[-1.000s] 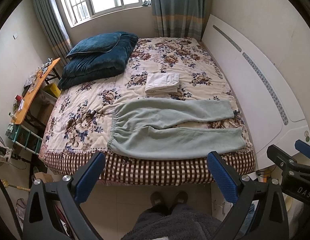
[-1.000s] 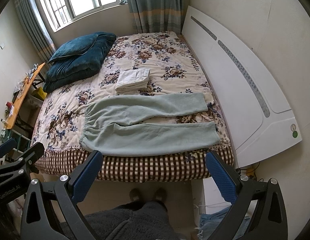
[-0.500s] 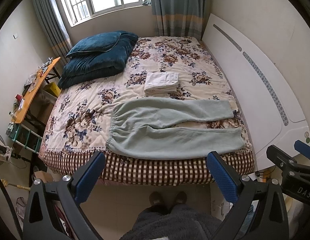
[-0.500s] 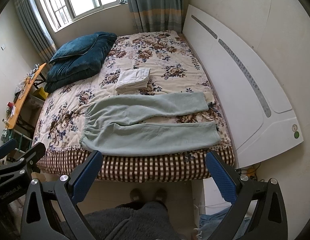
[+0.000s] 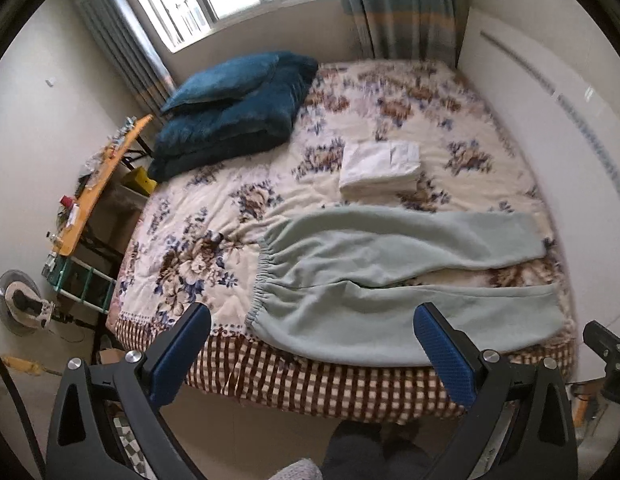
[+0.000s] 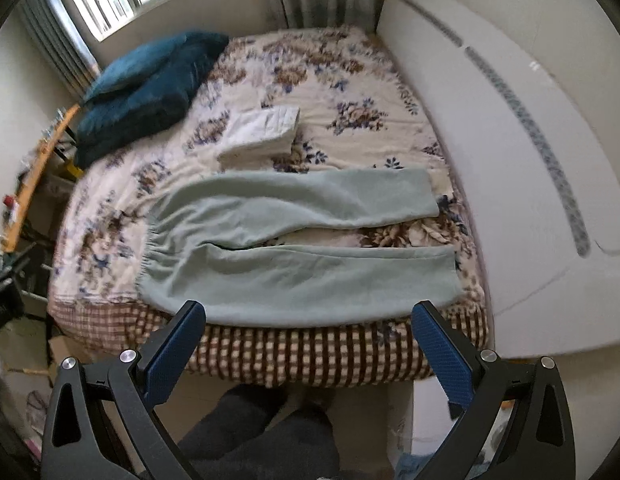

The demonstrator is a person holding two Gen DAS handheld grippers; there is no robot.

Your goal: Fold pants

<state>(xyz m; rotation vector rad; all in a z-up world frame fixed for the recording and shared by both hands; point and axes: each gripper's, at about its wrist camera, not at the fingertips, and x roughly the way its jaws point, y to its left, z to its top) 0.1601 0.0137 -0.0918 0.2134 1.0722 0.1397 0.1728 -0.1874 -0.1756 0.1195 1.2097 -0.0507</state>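
Observation:
Pale green pants (image 5: 374, 280) lie flat on the floral bed near its front edge, waistband to the left, both legs stretched to the right; they also show in the right wrist view (image 6: 293, 248). My left gripper (image 5: 310, 332) is open and empty, held above the bed's front edge in front of the near leg. My right gripper (image 6: 307, 328) is open and empty, likewise in front of the near leg. Neither touches the pants.
A folded white garment (image 5: 380, 170) lies behind the pants. A dark blue folded duvet and pillow (image 5: 229, 116) sit at the back left. A white headboard (image 6: 510, 160) runs along the right. An orange side table (image 5: 97, 176) stands left of the bed.
Both grippers have moved forward and down toward the bed, so the pants appear larger and closer. The jaws stay open. The pants have not moved.

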